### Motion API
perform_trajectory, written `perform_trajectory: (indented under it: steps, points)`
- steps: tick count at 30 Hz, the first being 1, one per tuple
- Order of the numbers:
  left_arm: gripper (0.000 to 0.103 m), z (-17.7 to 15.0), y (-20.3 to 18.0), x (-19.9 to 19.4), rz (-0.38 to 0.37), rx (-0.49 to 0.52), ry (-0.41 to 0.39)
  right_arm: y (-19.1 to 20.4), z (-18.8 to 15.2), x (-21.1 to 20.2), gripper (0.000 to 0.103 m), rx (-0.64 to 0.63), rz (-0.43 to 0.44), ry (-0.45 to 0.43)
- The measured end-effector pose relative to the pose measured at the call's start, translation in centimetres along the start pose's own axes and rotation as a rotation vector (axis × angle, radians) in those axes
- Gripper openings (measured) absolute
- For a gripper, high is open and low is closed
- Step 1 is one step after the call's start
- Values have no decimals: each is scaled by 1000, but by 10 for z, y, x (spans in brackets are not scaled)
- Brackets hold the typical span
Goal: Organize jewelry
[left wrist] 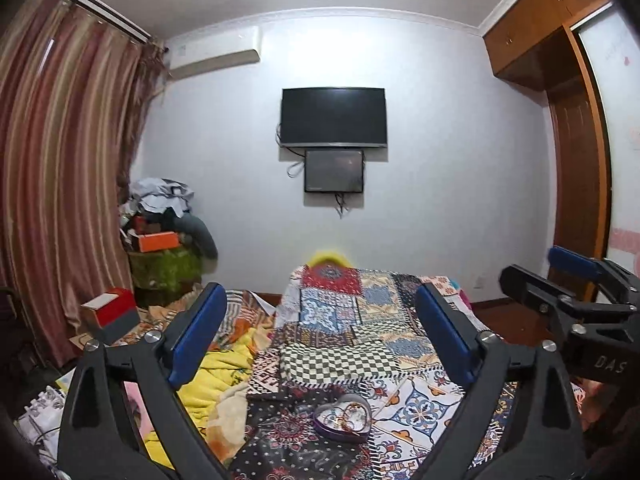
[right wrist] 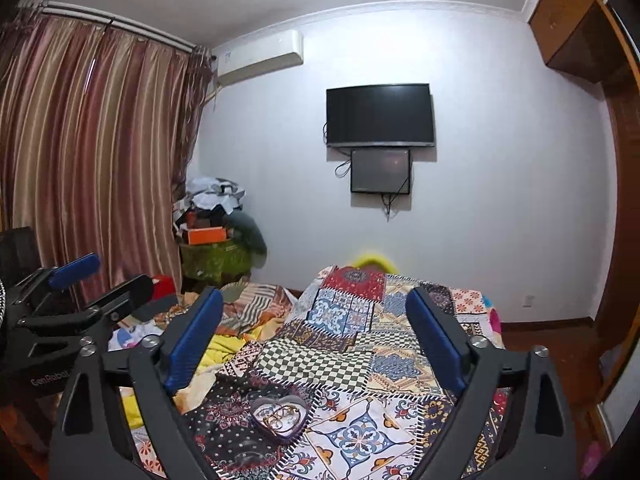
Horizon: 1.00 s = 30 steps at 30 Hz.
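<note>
Lying on quilt (right wrist: pixel 360 364) — heart tin (right wrist: pixel 280 416) below, between right tool (right wrist: pixel 316 344) fingers.

A: Setting: bedroom in a home. Evidence: bed (left wrist: pixel 360 332) under a patchwork quilt (right wrist: pixel 360 344), striped curtains (left wrist: pixel 60 160) on the left.

B: Agreed. Also noted: television (left wrist: pixel 334 117) fixed to the wall, air conditioner (right wrist: pixel 260 58) near the ceiling, wooden wardrobe (left wrist: pixel 560 40) at right.

A: Further support: heap of clothes and boxes (right wrist: pixel 218 204) in the corner.

B: Domestic, lived-in, untidy.
</note>
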<state>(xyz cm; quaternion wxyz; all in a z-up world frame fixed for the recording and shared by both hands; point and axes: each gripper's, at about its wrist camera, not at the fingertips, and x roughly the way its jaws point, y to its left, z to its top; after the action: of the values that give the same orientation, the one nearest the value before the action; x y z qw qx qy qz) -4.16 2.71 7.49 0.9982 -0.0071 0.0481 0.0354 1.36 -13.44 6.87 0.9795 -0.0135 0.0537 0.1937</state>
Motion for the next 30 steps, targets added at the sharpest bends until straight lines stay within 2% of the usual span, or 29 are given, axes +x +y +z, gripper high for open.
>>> perform_trajectory:
  steps: [2,7,30]
  points:
    - [99,0,1,-2,5,-1,-1,1,-1,-6,103,14,-2,-8]
    - [102,-2,3,-7,3,-11,0,-1,-2,-10,103,25,4,-14]
    - [102,-9,1,-4,-5,-18,35,-4,-10,-12,103,33,8,30]
